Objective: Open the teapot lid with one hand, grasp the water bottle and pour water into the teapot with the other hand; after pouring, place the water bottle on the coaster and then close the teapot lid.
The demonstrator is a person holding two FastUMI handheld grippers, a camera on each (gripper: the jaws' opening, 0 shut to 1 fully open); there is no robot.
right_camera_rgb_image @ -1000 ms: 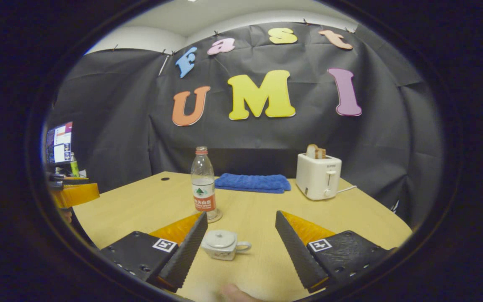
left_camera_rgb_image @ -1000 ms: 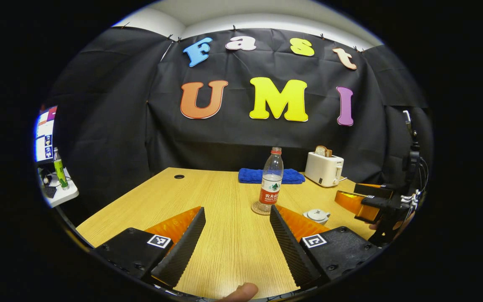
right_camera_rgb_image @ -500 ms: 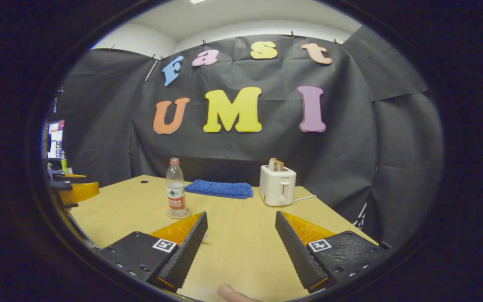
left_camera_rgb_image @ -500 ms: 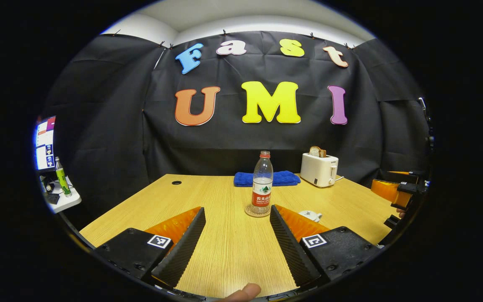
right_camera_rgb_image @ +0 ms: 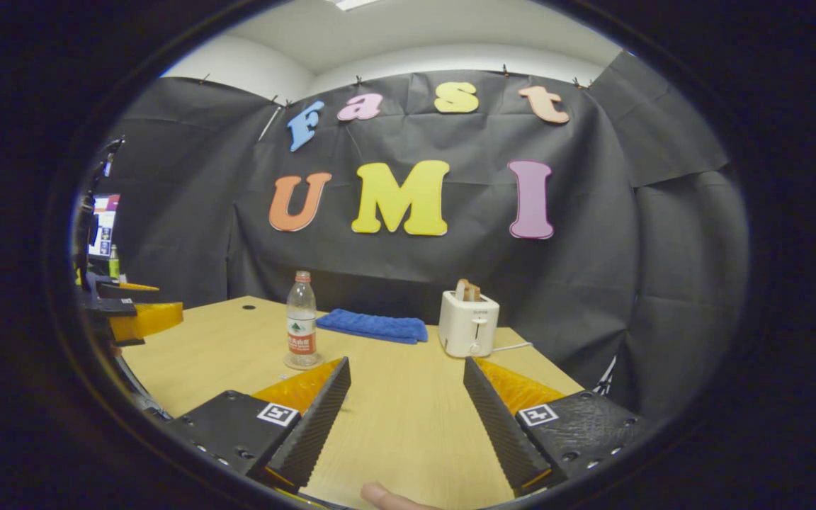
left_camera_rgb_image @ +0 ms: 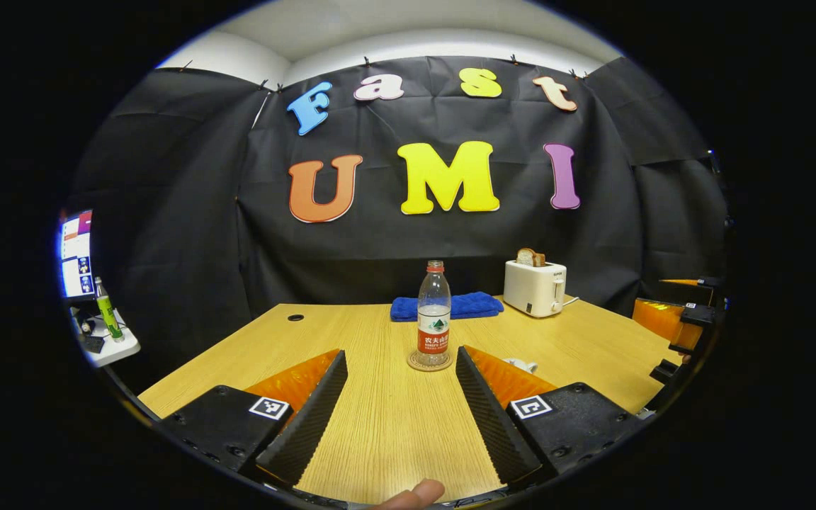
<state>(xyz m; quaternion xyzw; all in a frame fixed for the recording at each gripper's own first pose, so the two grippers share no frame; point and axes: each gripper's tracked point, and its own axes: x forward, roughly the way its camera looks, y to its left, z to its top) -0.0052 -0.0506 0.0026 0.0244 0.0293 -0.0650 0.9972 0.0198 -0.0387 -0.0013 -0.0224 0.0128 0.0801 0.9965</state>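
We judge the task to be at its close, or nearly so, though from these pictures alone an untouched start would look much the same. The water bottle [left_camera_rgb_image: 433, 314] stands upright on the coaster [left_camera_rgb_image: 429, 362] near the middle of the table [left_camera_rgb_image: 351, 439], its cap on, with the blue towel [left_camera_rgb_image: 448, 307] behind it and the toaster [left_camera_rgb_image: 535, 287] off to one side. Of the teapot [left_camera_rgb_image: 521, 365] we see only a pale sliver just beyond a finger of the left gripper [left_camera_rgb_image: 401, 418], so we cannot tell whether its lid sits on it. The left gripper has its fingers spread wide with nothing between them, low over the near edge of the table. The right gripper [right_camera_rgb_image: 406, 426] is likewise spread and empty, well apart from the bottle. If the lid is on, we reckon nothing is left but to draw away.
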